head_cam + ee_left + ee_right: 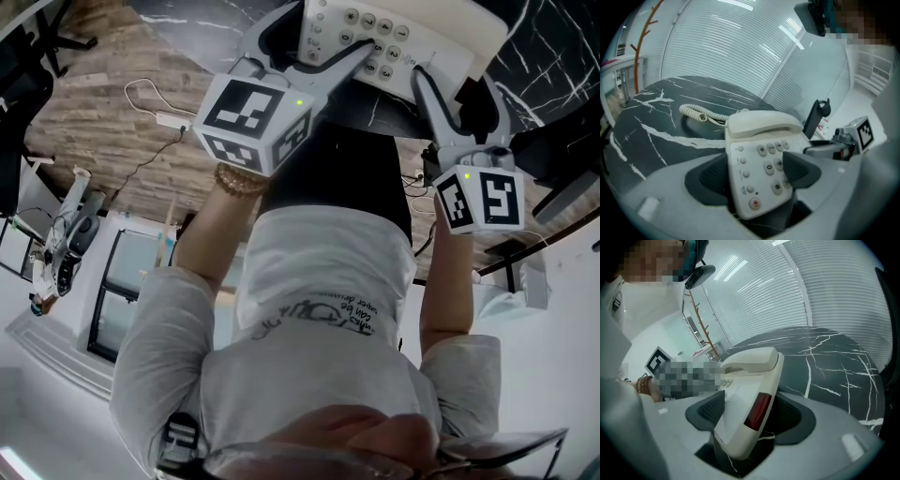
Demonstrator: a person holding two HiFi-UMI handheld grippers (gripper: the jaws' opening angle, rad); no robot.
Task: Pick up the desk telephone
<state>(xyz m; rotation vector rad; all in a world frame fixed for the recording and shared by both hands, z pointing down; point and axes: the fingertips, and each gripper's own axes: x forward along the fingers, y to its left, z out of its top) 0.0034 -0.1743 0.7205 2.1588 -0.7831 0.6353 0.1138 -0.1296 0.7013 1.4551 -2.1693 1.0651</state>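
The white desk telephone point(394, 37) stands on a black marble table point(651, 117), its handset point(761, 124) on the cradle and a coiled cord point(696, 114) trailing behind. My left gripper point(314, 42) clasps the telephone's point(759, 154) keypad end, one pad at the left edge and the other lying over the keys. My right gripper point(457, 89) clasps the other side. In the right gripper view the telephone point(750, 390) sits tilted between both pads of my right gripper point(750, 411), a red window showing on its edge. Whether it has left the table I cannot tell.
A black stand point(815, 117) rises just behind the telephone. An orange coat rack point(640, 51) and slatted blinds lie beyond the table. On the wooden floor point(94, 122) to the left lies a power strip with a cable point(173, 120).
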